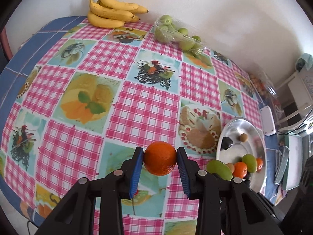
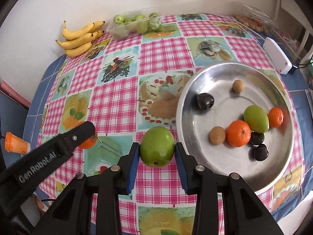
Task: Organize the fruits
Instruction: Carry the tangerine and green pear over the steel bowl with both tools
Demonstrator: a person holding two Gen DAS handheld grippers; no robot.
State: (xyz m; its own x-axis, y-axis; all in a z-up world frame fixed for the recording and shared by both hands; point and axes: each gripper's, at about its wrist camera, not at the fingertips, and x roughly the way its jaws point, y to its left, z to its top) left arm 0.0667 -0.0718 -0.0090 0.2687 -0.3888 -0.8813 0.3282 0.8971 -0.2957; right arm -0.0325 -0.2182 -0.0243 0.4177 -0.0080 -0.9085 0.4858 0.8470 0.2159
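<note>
We are carrying two fruits at once above the checked tablecloth (image 2: 117,101): our left gripper (image 1: 160,159) is clamped on an orange (image 1: 160,157), and our right gripper (image 2: 157,148) is clamped on a green apple (image 2: 157,146), the blue pads pressing each fruit from both sides. Both are hanging clear of the cloth, just beside the near-left rim of the metal bowl (image 2: 195,78), where two more oranges, a green mango, some dark plums and small brown fruits are already lying. We are judging the step as bringing both fruits over the bowl, so we are wanting to keep the grip firm, cross the rim high enough not to knock it, and aim each fruit at a bare patch of metal. Lowering close to the bottom before parting the jaws should stop the round fruits rolling into the others. The bananas (image 2: 80,37) and the tray of green fruit (image 2: 135,24) are sitting well apart by the wall.
</note>
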